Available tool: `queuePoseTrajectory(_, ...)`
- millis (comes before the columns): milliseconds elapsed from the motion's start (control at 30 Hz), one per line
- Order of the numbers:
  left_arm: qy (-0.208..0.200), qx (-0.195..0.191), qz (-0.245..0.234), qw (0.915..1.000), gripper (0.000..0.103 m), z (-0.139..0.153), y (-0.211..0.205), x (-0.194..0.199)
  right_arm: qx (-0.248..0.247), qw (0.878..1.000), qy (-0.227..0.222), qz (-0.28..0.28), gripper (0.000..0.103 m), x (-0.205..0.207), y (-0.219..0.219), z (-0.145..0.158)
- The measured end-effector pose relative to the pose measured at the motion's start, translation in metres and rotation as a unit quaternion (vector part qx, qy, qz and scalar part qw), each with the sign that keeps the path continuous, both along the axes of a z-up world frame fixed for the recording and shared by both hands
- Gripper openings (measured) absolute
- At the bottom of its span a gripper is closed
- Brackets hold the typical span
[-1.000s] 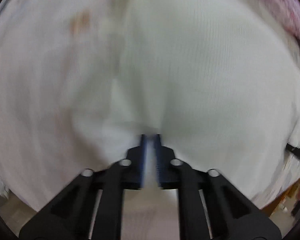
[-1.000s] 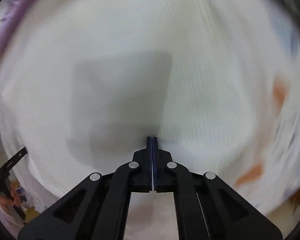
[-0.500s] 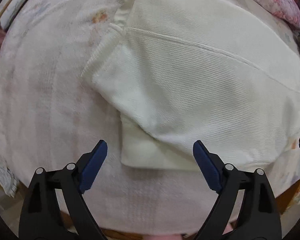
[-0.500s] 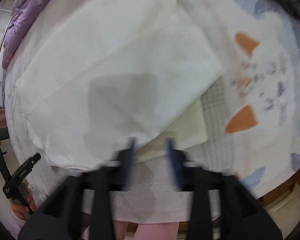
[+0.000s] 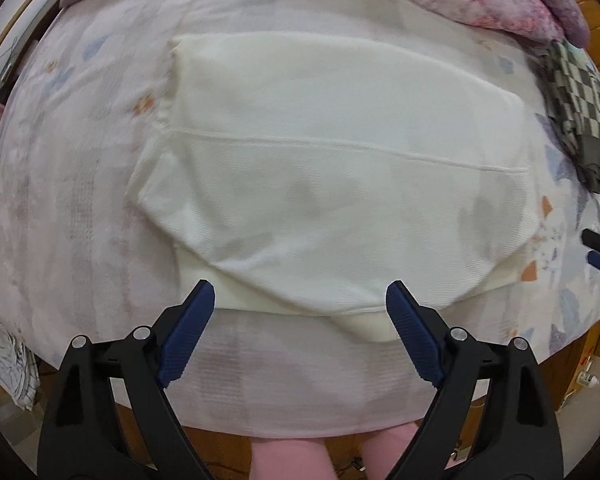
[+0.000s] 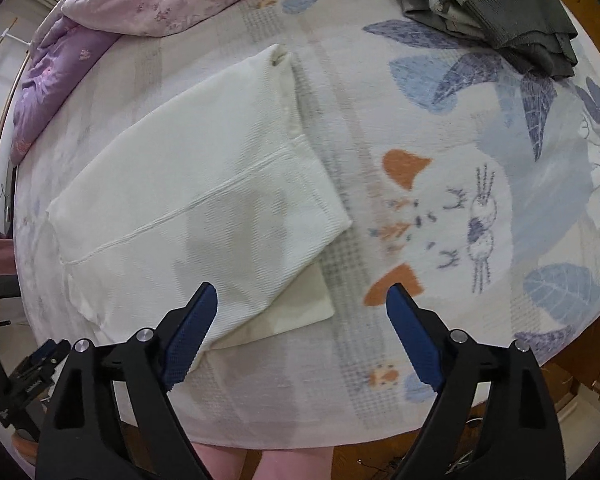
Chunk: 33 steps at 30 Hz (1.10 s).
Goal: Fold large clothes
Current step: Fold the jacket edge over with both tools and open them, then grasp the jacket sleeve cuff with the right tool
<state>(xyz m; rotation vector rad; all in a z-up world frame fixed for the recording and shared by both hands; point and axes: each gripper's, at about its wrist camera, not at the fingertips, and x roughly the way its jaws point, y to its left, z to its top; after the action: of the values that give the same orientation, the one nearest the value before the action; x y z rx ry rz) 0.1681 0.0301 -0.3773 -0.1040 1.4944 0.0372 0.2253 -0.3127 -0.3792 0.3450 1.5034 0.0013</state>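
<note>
- My left tongs [image 5: 300, 304] are spread wide, nothing between the blue pads [image 5: 186, 334]; they hang above the near edge of the cream garment [image 5: 332, 184].
- My right tongs [image 6: 300, 306] have just been opening and now stand wide too, with nothing gripped. Under them I see the garment's near right corner and bare bedspread.
- The cream garment [image 6: 196, 216] lies folded flat on the bed, a seam line running across its top layer. A smoother cream layer sticks out from under the ribbed top layer along the near edge.
- It rests on a pale printed bedspread [image 6: 440, 208] with blue leaves, orange shapes and a small line-drawn figure; the print sits just right of the garment in my right view.
- A pink and purple floral quilt [image 6: 112, 28] is bunched along the far side of the bed, well apart from the garment.
- A grey and white checked cloth [image 5: 572, 100] is heaped at the far right, clear of the garment.
- In the left view, the other tongs' tips poke in at the right edge, beside the bed.
- Pink trouser legs [image 5: 292, 460] of the person show below the bed's near edge.
</note>
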Motion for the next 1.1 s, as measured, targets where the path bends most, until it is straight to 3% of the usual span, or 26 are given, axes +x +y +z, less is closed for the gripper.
queuePoseTrajectory(167, -0.013, -0.018, 0.002, 0.9998, 0.088, 0.009, -0.034, 0.016, 0.029, 0.999, 0.016, 0.001, 0.083, 0.006, -0.024, -0.020)
queuePoseTrajectory(267, -0.023, -0.008, -0.001, 0.9997, 0.088, 0.016, -0.056, 0.021, 0.049, 0.998, 0.025, -0.011, 0.084, 0.011, -0.037, -0.040)
queuePoseTrajectory(400, -0.035, -0.005, -0.001, 0.9994, 0.088, 0.019, -0.081, 0.028, 0.117, 0.993, -0.012, -0.017, 0.085, 0.015, -0.044, -0.059)
queuePoseTrajectory(567, -0.042, 0.003, -0.014, 0.9990, 0.088, 0.009, -0.097, 0.038, 0.217, 0.975, -0.027, -0.034, 0.085, 0.025, -0.044, -0.090)
queuePoseTrajectory(733, -0.053, 0.006, -0.014, 0.9985, 0.088, 0.001, -0.099, 0.047, 0.239, 0.970, 0.000, -0.052, 0.085, 0.036, -0.041, -0.124)
queuePoseTrajectory(800, -0.055, 0.011, -0.012, 0.9984, 0.088, -0.002, -0.098, 0.050, 0.261, 0.963, 0.024, -0.062, 0.086, 0.040, -0.041, -0.139)
queuePoseTrajectory(933, -0.044, 0.026, -0.019, 0.9985, 0.088, -0.012, -0.099, 0.052, 0.287, 0.953, 0.030, -0.088, 0.087, 0.043, -0.045, -0.150)
queuePoseTrajectory(967, -0.041, 0.028, -0.021, 0.9985, 0.088, -0.014, -0.100, 0.051, 0.311, 0.945, 0.030, -0.103, 0.086, 0.043, -0.048, -0.152)
queuePoseTrajectory(1000, -0.040, 0.030, -0.022, 0.9985, 0.088, -0.016, -0.100, 0.051, 0.358, 0.926, 0.032, -0.113, 0.086, 0.042, -0.048, -0.155)
queuePoseTrajectory(1033, -0.038, 0.033, -0.026, 0.9984, 0.088, -0.017, -0.100, 0.050, 0.428, 0.895, 0.048, -0.117, 0.087, 0.041, -0.044, -0.165)
queuePoseTrajectory(1067, -0.037, 0.036, -0.029, 0.9983, 0.088, -0.019, -0.100, 0.049, 0.469, 0.873, 0.070, -0.116, 0.087, 0.042, -0.037, -0.176)
queuePoseTrajectory(1100, -0.037, 0.039, -0.030, 0.9981, 0.088, -0.019, -0.100, 0.049, 0.473, 0.870, 0.081, -0.115, 0.086, 0.043, -0.034, -0.181)
